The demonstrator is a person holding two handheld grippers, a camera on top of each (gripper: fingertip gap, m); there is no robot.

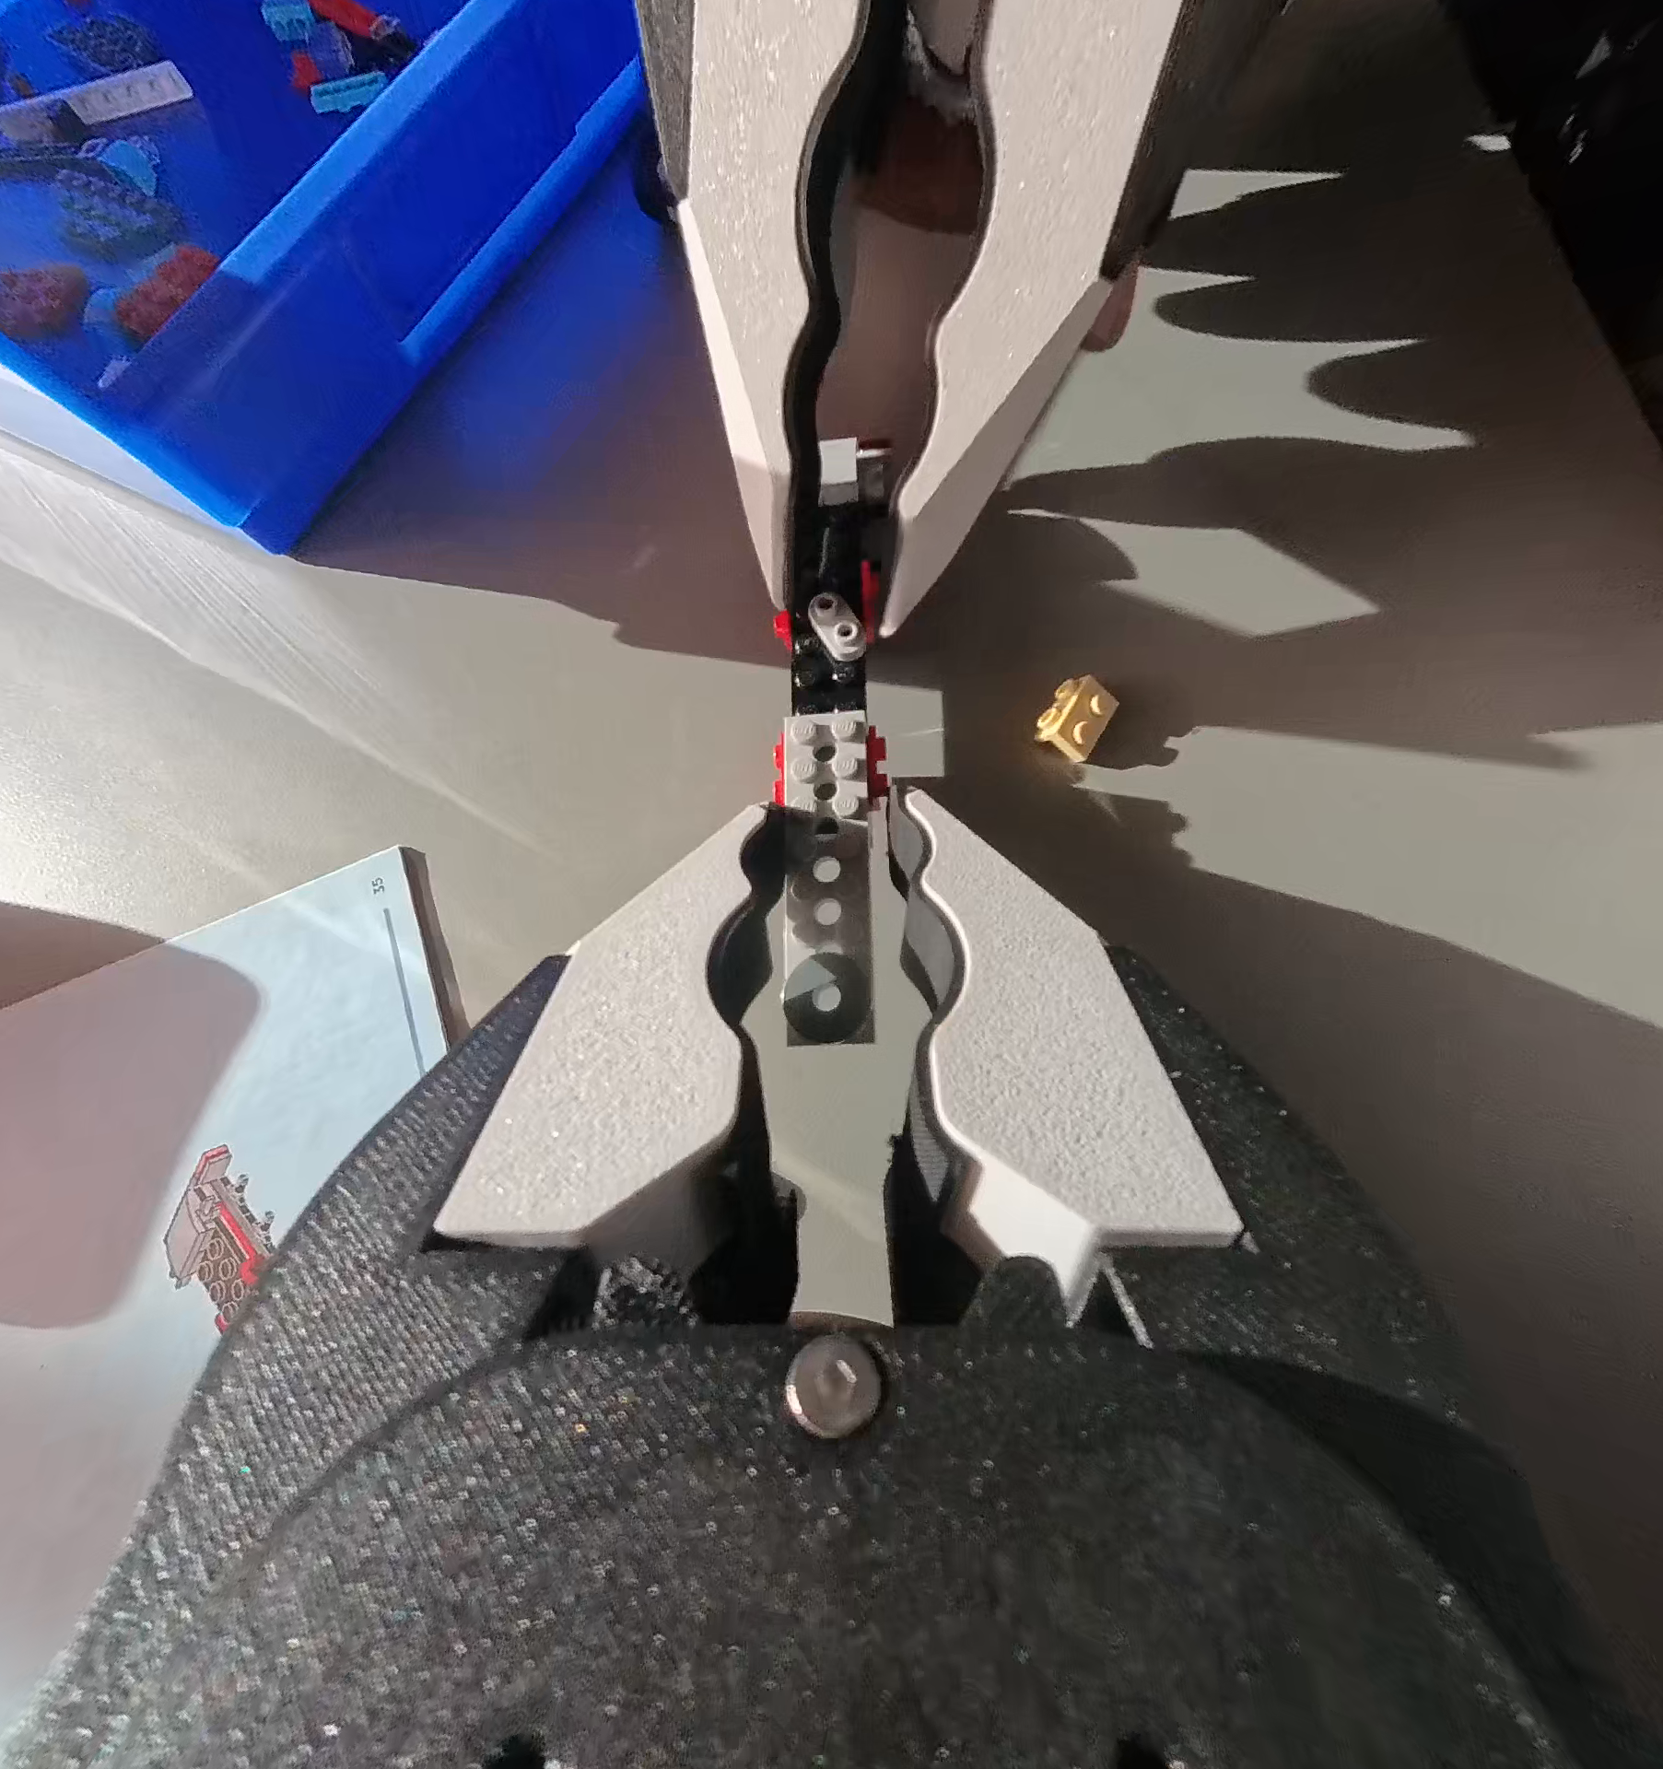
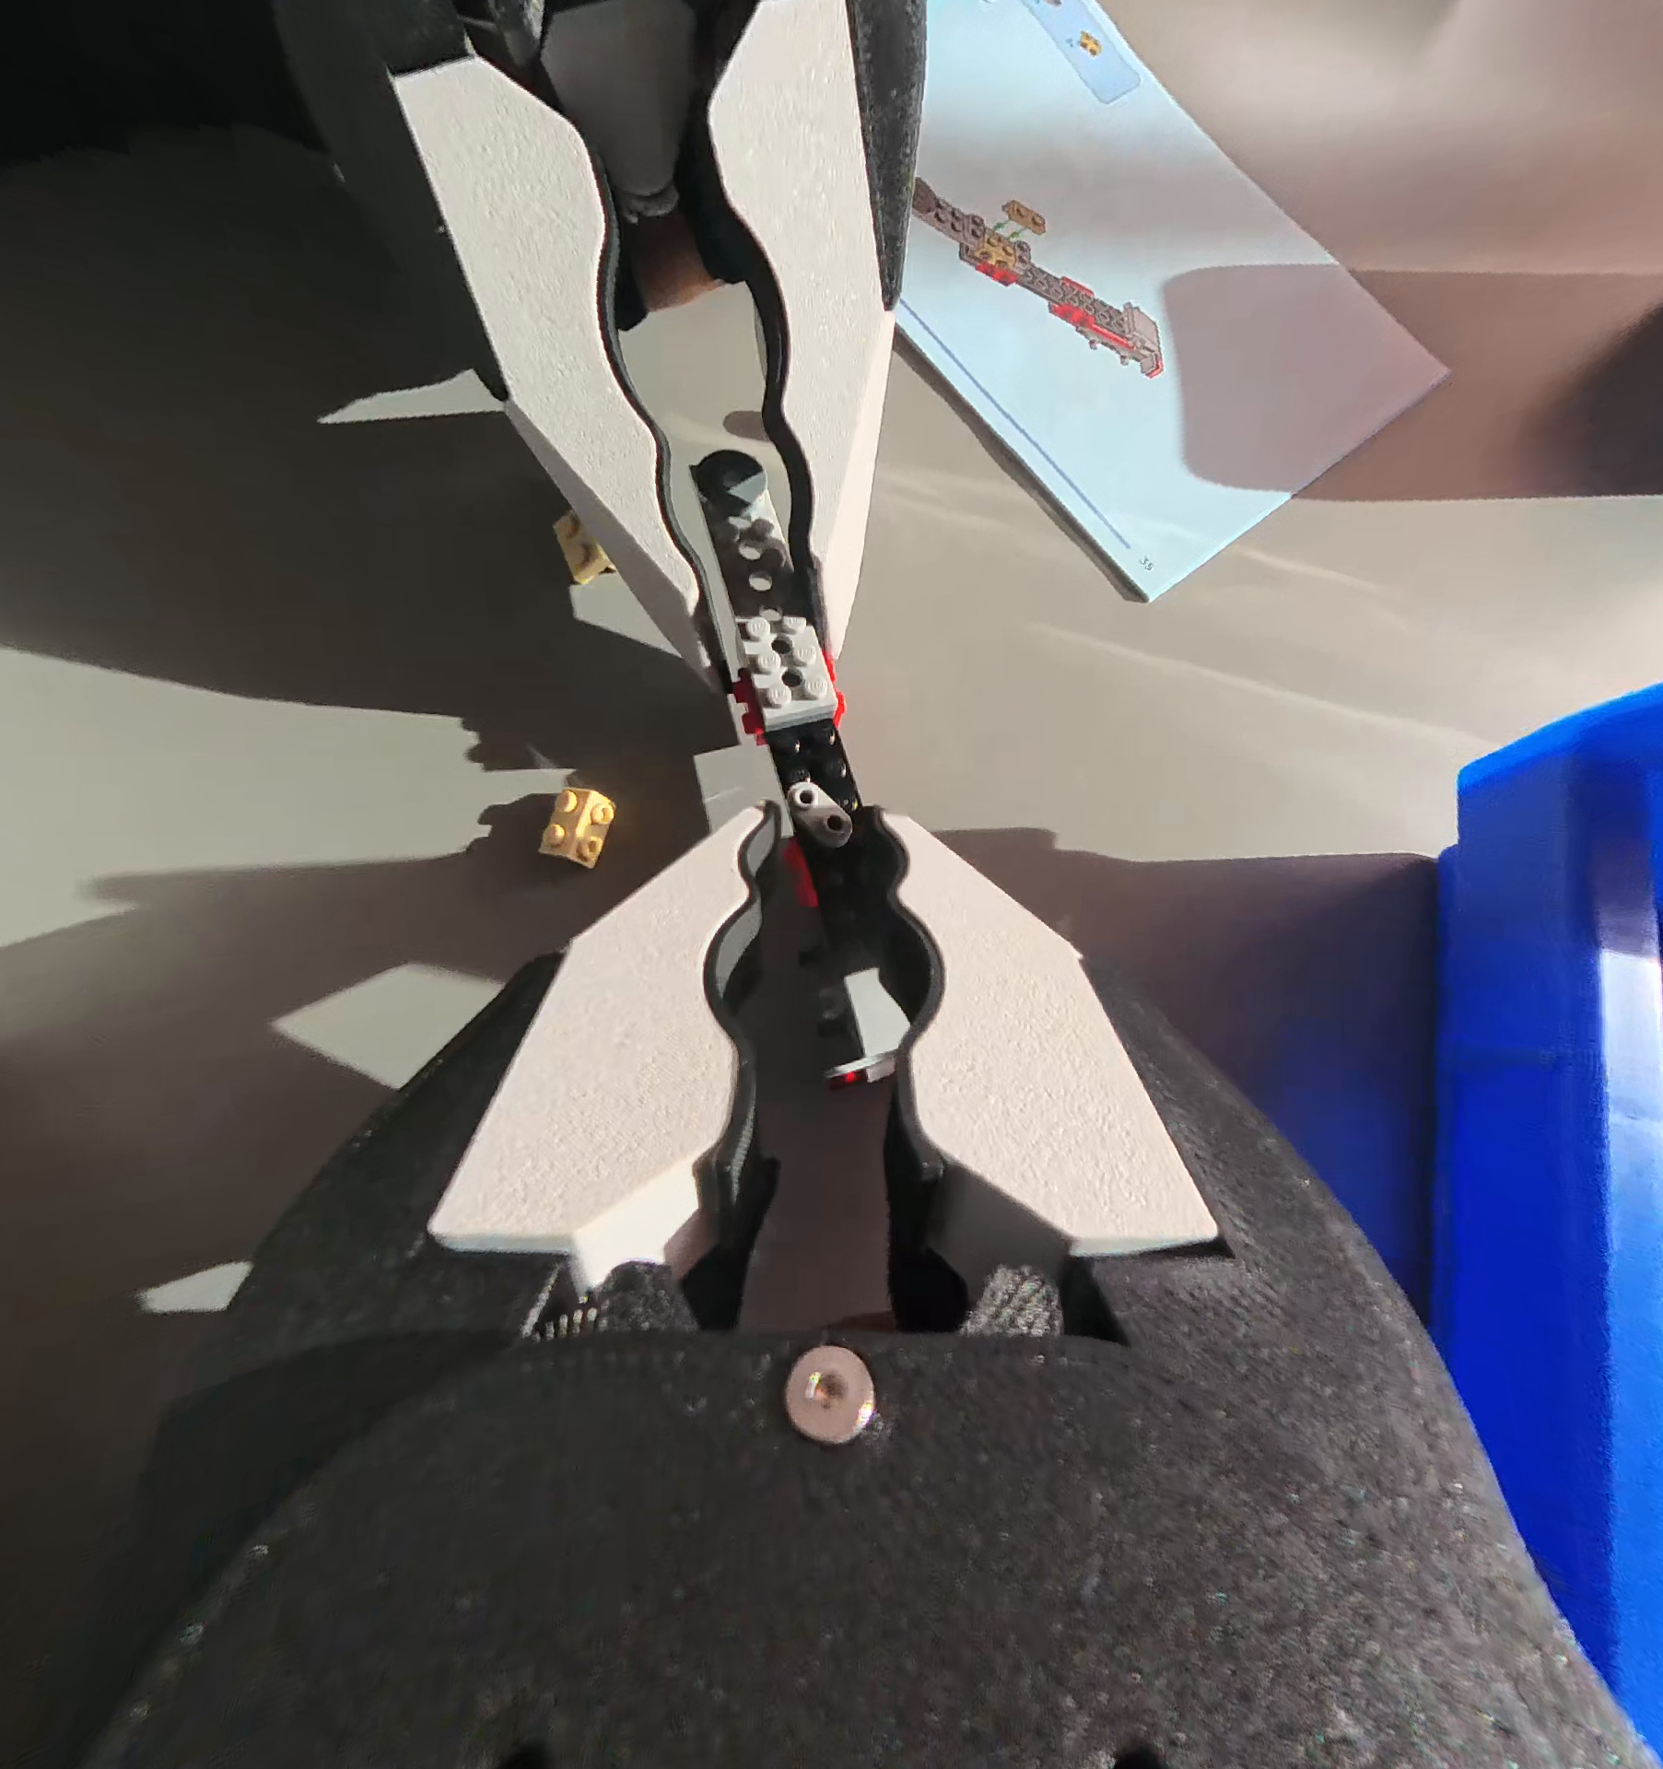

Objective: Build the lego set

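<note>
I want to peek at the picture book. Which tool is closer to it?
Left. The left tool sits right beside the instruction booklet; the right tool is farther, across the lego model, by the blue bin.

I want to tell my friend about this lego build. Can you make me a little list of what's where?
Being built: long lego strip, black with grey and red pieces
Left claw: shut on one end of the strip
Right claw: shut on the other end
Loose pieces: tan brick lying on the table beside the strip
Spare parts: blue bin
Guide: instruction booklet, open on the table
</note>
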